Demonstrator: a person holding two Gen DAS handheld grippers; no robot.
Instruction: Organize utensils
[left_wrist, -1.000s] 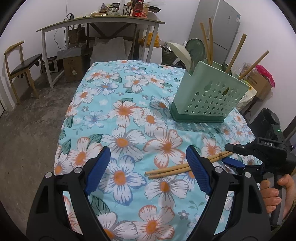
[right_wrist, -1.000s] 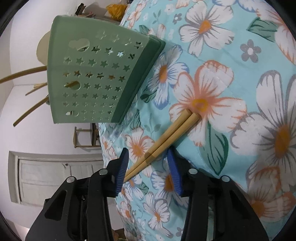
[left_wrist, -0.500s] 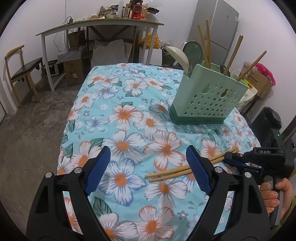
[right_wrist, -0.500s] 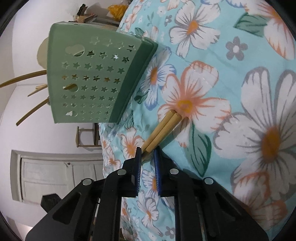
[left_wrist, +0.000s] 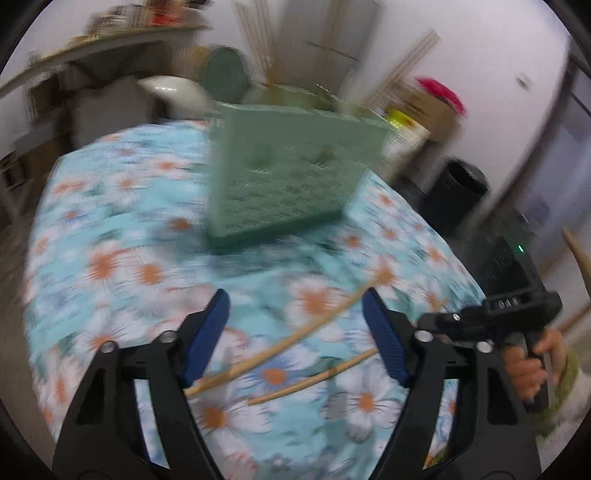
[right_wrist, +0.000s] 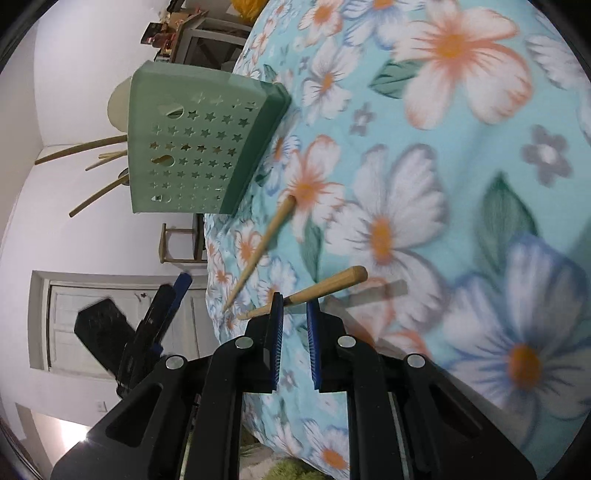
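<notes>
Two wooden chopsticks lie apart on the floral tablecloth (left_wrist: 110, 229). My right gripper (right_wrist: 294, 314) is shut on one chopstick (right_wrist: 325, 286) near its thick end and holds it just above the cloth. The other chopstick (right_wrist: 266, 243) rests on the cloth and points at the green star-holed utensil holder (right_wrist: 199, 147). In the blurred left wrist view, my left gripper (left_wrist: 295, 325) hovers over the loose chopstick (left_wrist: 295, 336); its jaws are closing, with the pads clear of it. The held chopstick (left_wrist: 314, 376) runs toward the right gripper (left_wrist: 432, 326). The holder (left_wrist: 288, 177) stands behind.
The holder carries several upright chopsticks, a white spoon (left_wrist: 173, 92) and a green ladle (left_wrist: 225, 74). A black bin (left_wrist: 458, 192) stands off the table's right edge. A wooden chair (right_wrist: 177, 243) and a door lie beyond the far edge. A hand (left_wrist: 532, 362) grips the right tool.
The right gripper shut on one chopstick and drew it away, splitting the pair. The left gripper swung right toward the chopsticks and its jaws narrowed.
</notes>
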